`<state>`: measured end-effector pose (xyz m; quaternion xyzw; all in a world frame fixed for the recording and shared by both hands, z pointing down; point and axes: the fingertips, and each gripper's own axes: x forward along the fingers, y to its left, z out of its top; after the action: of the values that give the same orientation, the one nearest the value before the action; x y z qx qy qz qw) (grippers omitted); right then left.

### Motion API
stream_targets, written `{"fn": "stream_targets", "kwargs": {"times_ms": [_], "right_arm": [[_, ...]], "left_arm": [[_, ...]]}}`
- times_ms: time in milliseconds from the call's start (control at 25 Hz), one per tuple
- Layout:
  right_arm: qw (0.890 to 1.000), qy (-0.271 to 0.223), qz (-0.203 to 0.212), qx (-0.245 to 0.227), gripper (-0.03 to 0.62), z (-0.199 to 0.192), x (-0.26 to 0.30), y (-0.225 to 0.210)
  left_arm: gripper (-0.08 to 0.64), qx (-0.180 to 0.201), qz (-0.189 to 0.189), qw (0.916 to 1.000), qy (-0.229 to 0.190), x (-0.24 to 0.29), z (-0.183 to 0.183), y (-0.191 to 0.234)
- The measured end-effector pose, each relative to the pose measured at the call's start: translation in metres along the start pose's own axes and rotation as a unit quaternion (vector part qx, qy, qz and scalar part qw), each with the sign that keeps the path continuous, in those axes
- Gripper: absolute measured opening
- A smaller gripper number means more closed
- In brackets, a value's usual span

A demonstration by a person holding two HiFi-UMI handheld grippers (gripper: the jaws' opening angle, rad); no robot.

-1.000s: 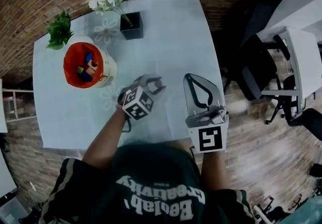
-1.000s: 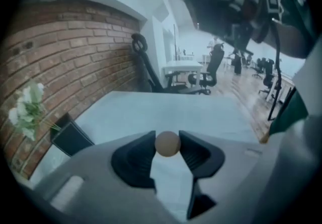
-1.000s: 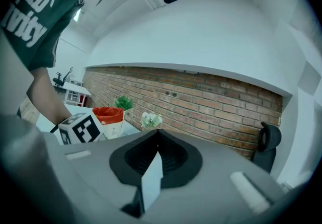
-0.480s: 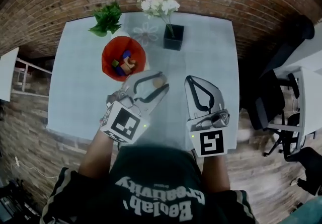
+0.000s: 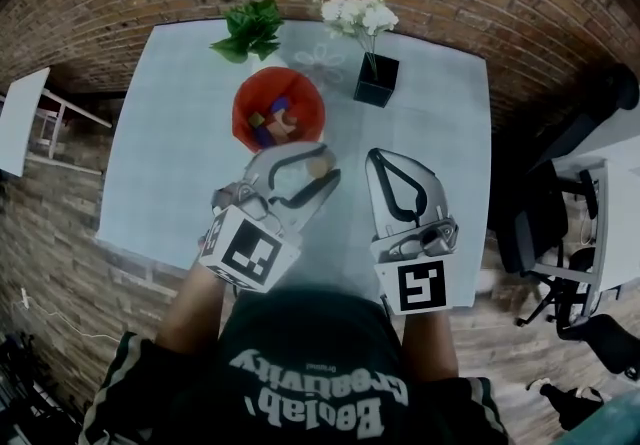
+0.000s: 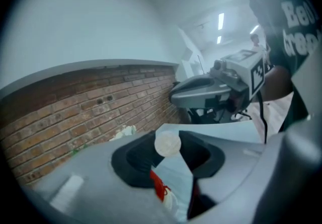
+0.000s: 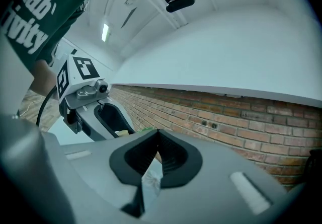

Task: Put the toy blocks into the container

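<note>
A red container point(image 5: 250, 98) stands on the light blue table point(image 5: 170, 163), with several coloured blocks point(image 5: 274, 119) inside it. My left gripper point(image 5: 322, 163) hovers just short of the container's near rim, shut on a pale round block point(image 5: 320, 167). The left gripper view shows that block point(image 6: 167, 143) pinched between the jaw tips, with the red container point(image 6: 158, 186) low behind it. My right gripper point(image 5: 376, 157) hangs to the right of the left one, jaws shut with nothing between them. In the right gripper view its tips point(image 7: 158, 136) meet, and the left gripper point(image 7: 85, 92) shows beside it.
A black square vase point(image 5: 377, 81) with white flowers point(image 5: 362, 13) stands at the back of the table, right of the container. A green plant point(image 5: 250, 28) sits behind the container. Brick floor surrounds the table. Office chairs point(image 5: 560, 223) stand to the right.
My left gripper has risen from the table with the pale block and now sits close to the red container. The head view has swung, so the table appears more centred.
</note>
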<state>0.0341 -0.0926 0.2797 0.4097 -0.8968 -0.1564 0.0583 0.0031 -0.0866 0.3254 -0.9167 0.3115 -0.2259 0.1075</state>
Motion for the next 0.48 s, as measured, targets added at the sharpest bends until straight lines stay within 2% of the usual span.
{"fn": "stream_targets", "kwargs": {"times_ms": [240,480], "right_arm": [[1.000,0.008,0.008,0.002,0.008,-0.006,0.015,0.007],[1.000,0.018,0.021,0.006,0.008,-0.013,0.035,0.017]], "left_arm": [[0.143,-0.002,0.003,1.0000,0.004,-0.003,-0.010,0.012],[0.144,-0.014,0.032,0.9985,0.043,-0.006,-0.045,0.047]]}}
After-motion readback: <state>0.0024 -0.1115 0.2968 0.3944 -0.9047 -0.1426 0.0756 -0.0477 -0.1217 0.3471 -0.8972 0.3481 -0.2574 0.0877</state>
